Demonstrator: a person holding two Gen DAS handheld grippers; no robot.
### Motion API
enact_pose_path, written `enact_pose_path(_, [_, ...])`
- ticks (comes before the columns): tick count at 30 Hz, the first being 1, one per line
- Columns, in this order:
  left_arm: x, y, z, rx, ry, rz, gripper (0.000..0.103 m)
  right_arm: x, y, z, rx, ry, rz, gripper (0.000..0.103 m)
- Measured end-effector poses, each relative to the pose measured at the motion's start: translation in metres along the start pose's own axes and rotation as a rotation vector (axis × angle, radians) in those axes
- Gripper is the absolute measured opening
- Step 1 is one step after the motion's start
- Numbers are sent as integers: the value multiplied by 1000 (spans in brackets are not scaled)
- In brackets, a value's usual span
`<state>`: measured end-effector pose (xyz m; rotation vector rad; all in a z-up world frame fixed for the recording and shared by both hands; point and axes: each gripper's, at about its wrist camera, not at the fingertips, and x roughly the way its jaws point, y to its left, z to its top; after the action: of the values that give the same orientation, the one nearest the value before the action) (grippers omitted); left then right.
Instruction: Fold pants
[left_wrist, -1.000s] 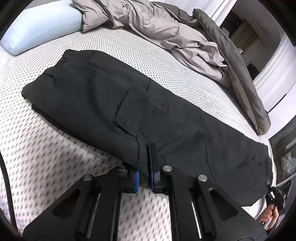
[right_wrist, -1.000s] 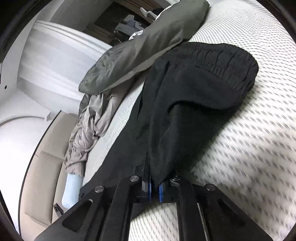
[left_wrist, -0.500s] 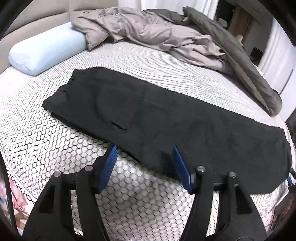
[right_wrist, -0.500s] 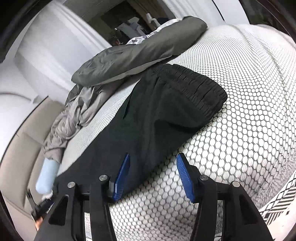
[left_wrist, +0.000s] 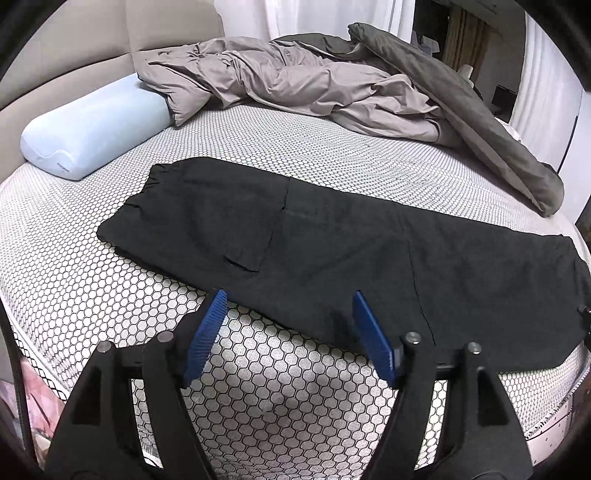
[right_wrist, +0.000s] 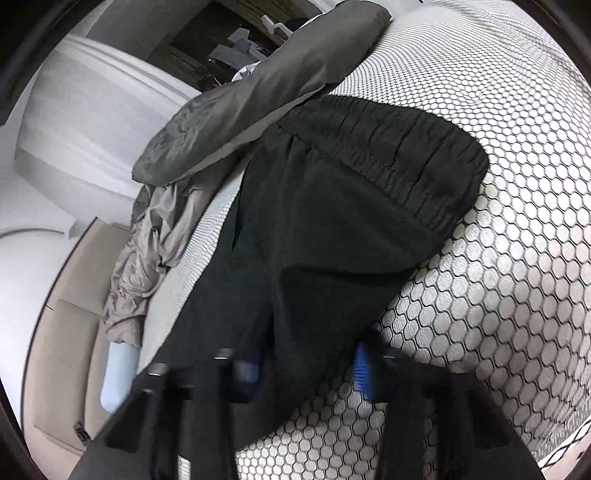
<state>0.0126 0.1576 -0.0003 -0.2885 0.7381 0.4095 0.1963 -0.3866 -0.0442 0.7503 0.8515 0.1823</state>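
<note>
While the left gripper (left_wrist: 286, 317) hangs just over the near edge of the bed, its two blue pads (left_wrist: 205, 334) stand wide apart with nothing between them. Its jaws have just been opening. Under them is the white mattress (left_wrist: 74, 280) with its black honeycomb pattern, and the near hem of the black pants (left_wrist: 332, 251) lies just past the pad tips.

The pants lie flat and long across the mattress, one leg folded onto the other. In the left wrist view the stretchy waistband sits at the left end and the leg ends reach the right edge of the bed. A side pocket flap shows near the middle.

In the right wrist view, the right gripper (right_wrist: 308, 363) is blurry. Its jaws have just been closing, and a dark fold of the pants (right_wrist: 332, 229) sits between the two blue pads (right_wrist: 364, 373). A gap shows between them, and I cannot tell if they press on the cloth yet. The gathered waistband lies just past this gripper, on the mattress (right_wrist: 498, 277).

Farther back, a pale blue pillow (left_wrist: 96, 136) rests at the left by the beige headboard (left_wrist: 74, 70). A crumpled grey-brown duvet (left_wrist: 314, 85) is piled along the far side of the bed, well apart from the pants in the left wrist view. White curtains (left_wrist: 306, 16) hang behind it.
</note>
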Motion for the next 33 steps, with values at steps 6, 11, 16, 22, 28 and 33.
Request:
enact_pose_path(6, [5, 5, 0, 21, 2, 5, 69, -9, 7, -6, 18, 1, 29, 6])
enact_pose_path(11, [17, 29, -1, -53, 56, -33, 69, -28, 8, -21, -11, -10, -43, 8])
enact_pose_path(16, [42, 80, -4, -340, 154, -245, 68, -33, 4, -14, 12, -21, -65, 31])
enact_pose_path(22, [70, 95, 11, -417, 157, -298, 41, -30, -8, -13, 64, 31, 12, 39])
enact_pose_path(28, [92, 94, 22, -427, 152, -246, 12, -17, -5, -6, 39, 10, 12, 28])
enact_pose_path(33, [64, 78, 22, -319, 105, -192, 10, -26, 0, -13, -12, -21, -3, 5])
